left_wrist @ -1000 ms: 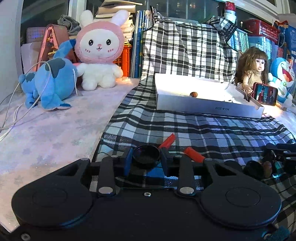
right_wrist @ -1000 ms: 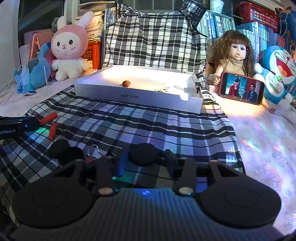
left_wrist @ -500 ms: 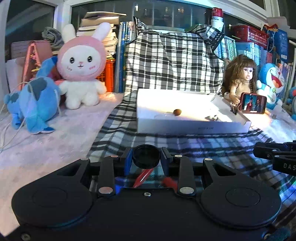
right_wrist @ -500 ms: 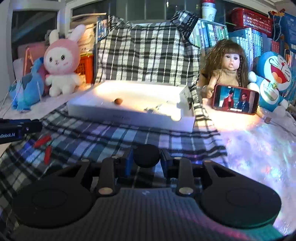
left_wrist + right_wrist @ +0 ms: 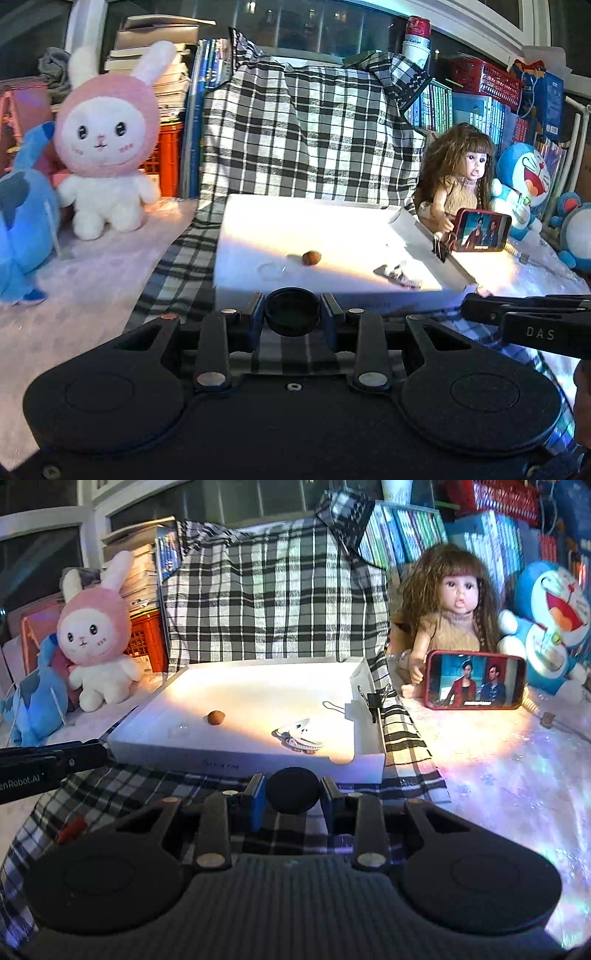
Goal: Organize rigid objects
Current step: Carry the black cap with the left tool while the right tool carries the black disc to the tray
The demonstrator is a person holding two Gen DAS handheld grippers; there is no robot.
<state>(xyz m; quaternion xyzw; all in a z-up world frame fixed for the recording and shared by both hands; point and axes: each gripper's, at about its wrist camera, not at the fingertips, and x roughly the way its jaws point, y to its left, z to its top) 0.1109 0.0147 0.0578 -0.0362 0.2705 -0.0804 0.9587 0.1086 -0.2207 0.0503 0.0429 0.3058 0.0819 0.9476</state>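
Observation:
My left gripper (image 5: 291,321) is shut on a round black cap (image 5: 291,308), held just in front of the near wall of the white box (image 5: 236,280). My right gripper (image 5: 293,803) is shut on a black disc (image 5: 293,786), also held before the white box (image 5: 236,766). Inside the box lie a small brown nut (image 5: 215,717), a clear round piece (image 5: 178,732) and a white hair clip (image 5: 297,736). A black binder clip (image 5: 375,698) is clamped on its right wall. Each view catches the other gripper at its edge: the right gripper (image 5: 524,317) and the left gripper (image 5: 48,760).
A black-and-white plaid cloth (image 5: 306,129) lies under the box and drapes up behind it. A pink bunny plush (image 5: 105,147) and a blue plush (image 5: 22,229) sit at left. A doll (image 5: 450,605), a playing phone (image 5: 474,681) and a blue cat plush (image 5: 554,627) stand at right. A red-handled item (image 5: 72,827) lies on the cloth.
Both grippers have risen and moved forward toward the white box, each keeping its black round piece. The red-handled item has dropped out of the left wrist view.

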